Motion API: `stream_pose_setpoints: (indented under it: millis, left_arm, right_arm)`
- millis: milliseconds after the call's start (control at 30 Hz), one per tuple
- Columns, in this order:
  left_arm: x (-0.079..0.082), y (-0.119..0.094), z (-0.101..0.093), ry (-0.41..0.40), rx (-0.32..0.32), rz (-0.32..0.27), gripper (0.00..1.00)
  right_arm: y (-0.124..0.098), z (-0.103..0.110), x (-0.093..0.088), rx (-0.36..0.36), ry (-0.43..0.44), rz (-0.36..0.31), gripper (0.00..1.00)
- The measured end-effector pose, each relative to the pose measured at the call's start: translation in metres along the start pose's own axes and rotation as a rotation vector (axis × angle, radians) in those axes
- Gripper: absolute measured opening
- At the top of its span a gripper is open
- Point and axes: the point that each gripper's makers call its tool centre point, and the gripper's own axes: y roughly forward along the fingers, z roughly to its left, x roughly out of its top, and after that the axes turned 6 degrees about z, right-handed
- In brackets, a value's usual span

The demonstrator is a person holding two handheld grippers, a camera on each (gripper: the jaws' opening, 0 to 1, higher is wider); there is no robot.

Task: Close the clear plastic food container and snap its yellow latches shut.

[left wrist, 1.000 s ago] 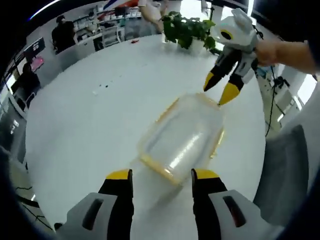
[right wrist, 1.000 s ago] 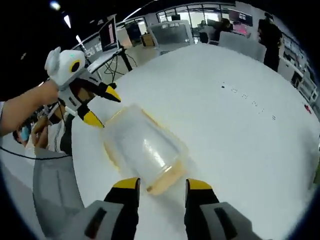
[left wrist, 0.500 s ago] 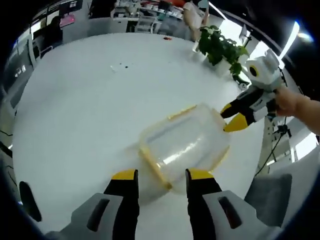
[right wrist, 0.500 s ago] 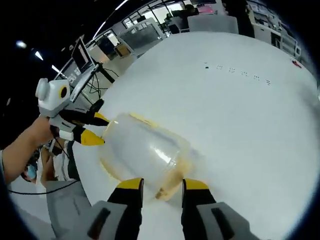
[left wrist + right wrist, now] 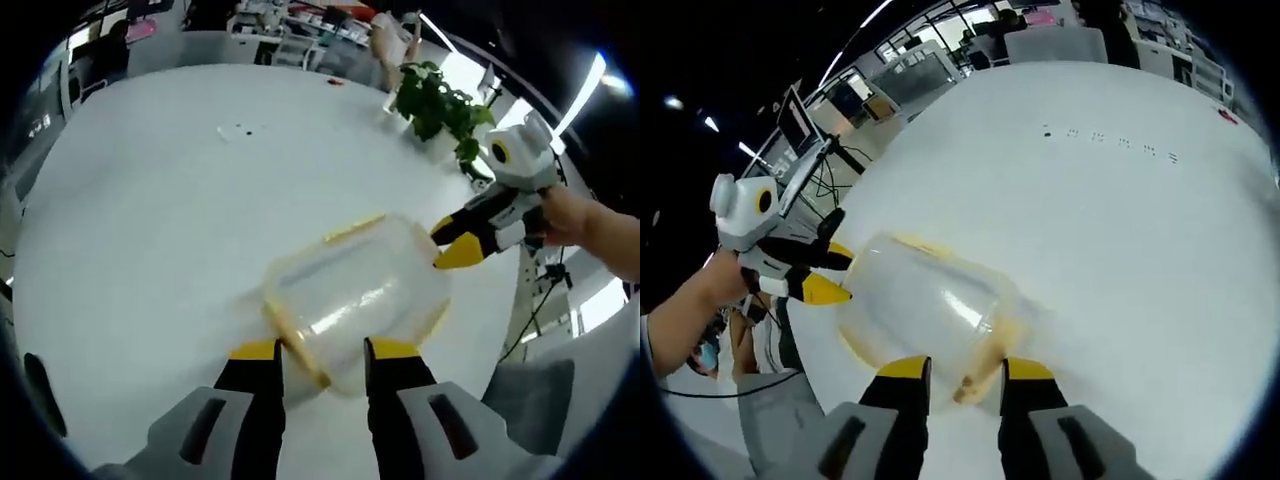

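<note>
- Progress: the container (image 5: 355, 295) sits on the white table (image 5: 150, 200) with its lid seemingly on. You cannot tell from either view whether any yellow latch (image 5: 300, 345) is snapped down, so treat latching as still to do.
- Location: in the left gripper view the container lies centre-low, its near end just beyond your left gripper (image 5: 318, 352). In the right gripper view the container (image 5: 925, 310) lies at 7 o'clock from centre, its near end at your right gripper (image 5: 965, 368).
- Left gripper: jaws apart, straddling the near end's yellow edge and clamped on nothing that can be confirmed. In the right gripper view the same gripper (image 5: 838, 272) meets the container's far end from 9 o'clock, with your hand (image 5: 695, 300) behind it.
- Right gripper: jaws apart, tips flanking the yellowish near end of the container; contact cannot be confirmed. In the left gripper view it (image 5: 448, 244) reaches in from 3 o'clock, tips at the far end, your hand (image 5: 575, 215) gripping it.
- Pose: you work the container from opposite ends, both tools angled down toward it.
- Surroundings: a plant (image 5: 440, 105) stands at the table's far edge, at 1 o'clock.
</note>
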Motion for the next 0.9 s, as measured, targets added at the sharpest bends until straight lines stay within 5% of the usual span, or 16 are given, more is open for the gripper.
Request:
stream_pose_setpoints:
  millis: [167,667,900]
  left_arm:
    - [0.004,-0.002,-0.005,-0.054,-0.056,-0.017,0.26]
    - [0.004,0.006,0.011,-0.043,-0.039,-0.007,0.26]
    - [-0.001,0.005,-0.004,-0.004,-0.032,-0.019,0.26]
  right_arm:
    - [0.000,0.001,-0.001,0.001,-0.022,0.025,0.20]
    - [0.000,0.005,-0.005,-0.006,-0.007,0.015,0.21]
    - [-0.002,0.006,-0.011,-0.011,0.025,0.012,0.21]
